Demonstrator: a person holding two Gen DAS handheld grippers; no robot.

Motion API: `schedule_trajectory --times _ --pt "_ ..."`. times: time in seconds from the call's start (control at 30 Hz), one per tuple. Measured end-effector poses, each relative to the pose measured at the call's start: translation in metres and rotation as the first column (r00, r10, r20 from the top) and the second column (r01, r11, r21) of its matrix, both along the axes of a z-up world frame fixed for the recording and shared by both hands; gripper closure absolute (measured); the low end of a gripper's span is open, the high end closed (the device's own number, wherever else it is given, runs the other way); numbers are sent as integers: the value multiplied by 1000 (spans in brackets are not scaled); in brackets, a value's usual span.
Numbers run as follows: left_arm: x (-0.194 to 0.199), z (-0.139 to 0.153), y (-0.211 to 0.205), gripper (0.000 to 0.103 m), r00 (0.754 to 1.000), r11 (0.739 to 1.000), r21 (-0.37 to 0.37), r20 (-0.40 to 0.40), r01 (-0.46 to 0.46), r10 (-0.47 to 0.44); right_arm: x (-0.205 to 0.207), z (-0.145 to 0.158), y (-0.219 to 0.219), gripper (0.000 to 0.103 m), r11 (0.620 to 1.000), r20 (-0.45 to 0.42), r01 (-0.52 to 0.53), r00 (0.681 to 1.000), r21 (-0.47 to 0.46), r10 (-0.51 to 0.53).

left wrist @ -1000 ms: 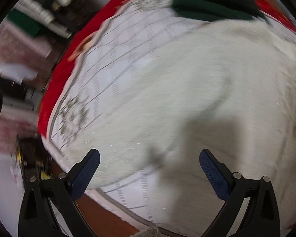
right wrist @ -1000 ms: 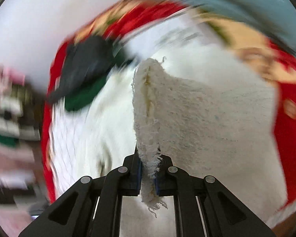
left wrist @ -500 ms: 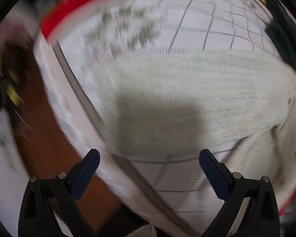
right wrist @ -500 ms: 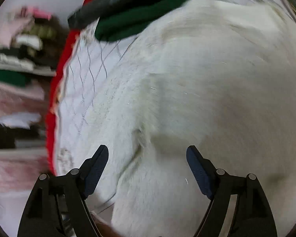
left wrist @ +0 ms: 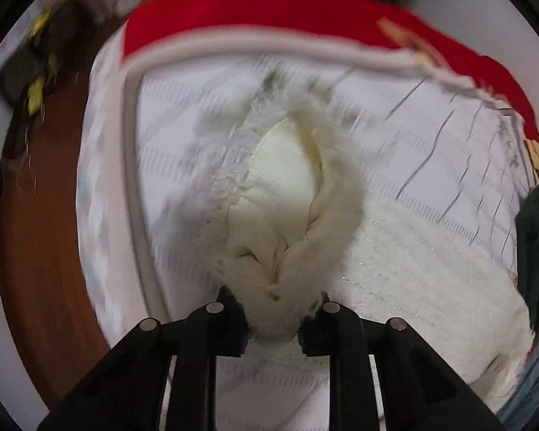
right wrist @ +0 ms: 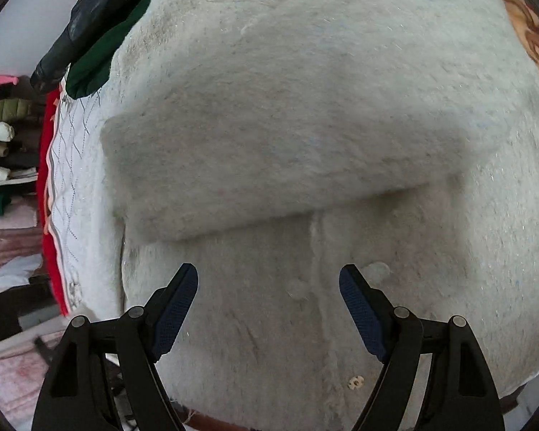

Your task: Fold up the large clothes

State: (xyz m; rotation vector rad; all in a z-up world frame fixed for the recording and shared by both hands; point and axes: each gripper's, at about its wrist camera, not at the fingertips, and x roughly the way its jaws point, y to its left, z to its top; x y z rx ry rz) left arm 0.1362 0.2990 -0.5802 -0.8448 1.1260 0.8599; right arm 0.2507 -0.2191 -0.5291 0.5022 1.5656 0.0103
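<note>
A fuzzy white coat [right wrist: 305,125] lies spread on the bed and fills the right wrist view. One sleeve [right wrist: 287,172] is folded across its front, above a button [right wrist: 355,381]. My right gripper [right wrist: 269,287] hovers open just over the coat's front, with nothing between its pads. In the left wrist view my left gripper [left wrist: 273,319] is closing tight on a bunched edge of the coat [left wrist: 287,215]. The smooth cream lining shows inside the fuzzy rim, and the pads press on the fabric.
The coat rests on a white quilted bedcover [left wrist: 431,151] over a red blanket [left wrist: 269,10]. Dark green and black clothes [right wrist: 90,36] lie at the coat's far left. Shelves of folded clothes [right wrist: 3,125] stand beyond the bed. A brown wooden surface [left wrist: 36,251] borders the bed's edge.
The left gripper swung across the bed, rolled, and shut on the coat's edge. The right gripper let go of the fringed coat edge, opened, and dropped closer to the coat.
</note>
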Motion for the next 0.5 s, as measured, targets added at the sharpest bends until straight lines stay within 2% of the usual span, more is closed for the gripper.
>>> schedule_trajectory --times 0.13,0.2,0.27,0.33,0.37,0.4,0.47,0.5 --pt "53 33 15 89 994 989 108 43 100 -105 8 7 10 20 998 40 -52 998 -41 54" --pt "80 57 7 89 980 964 192 40 184 -195 15 15 9 20 997 59 -55 997 -46 58" --pt "103 82 -6 90 956 926 264 37 270 -290 18 20 1 20 999 62 -34 997 -33 36" --pt "126 108 -31 90 917 867 339 34 364 -398 21 27 -9 20 1000 67 4 998 -23 -2" --pt "139 122 -50 90 888 830 368 26 419 -459 21 32 -14 20 999 74 20 997 -29 -17" --pt "143 127 -66 90 869 809 380 28 447 -494 22 36 -21 20 999 83 31 996 -42 -28" --pt "159 142 -112 90 796 739 393 28 548 -605 23 39 -37 20 994 86 41 996 -102 -32" --pt "170 146 -143 90 739 689 383 26 615 -673 23 39 -46 20 990 79 41 996 -134 -30"
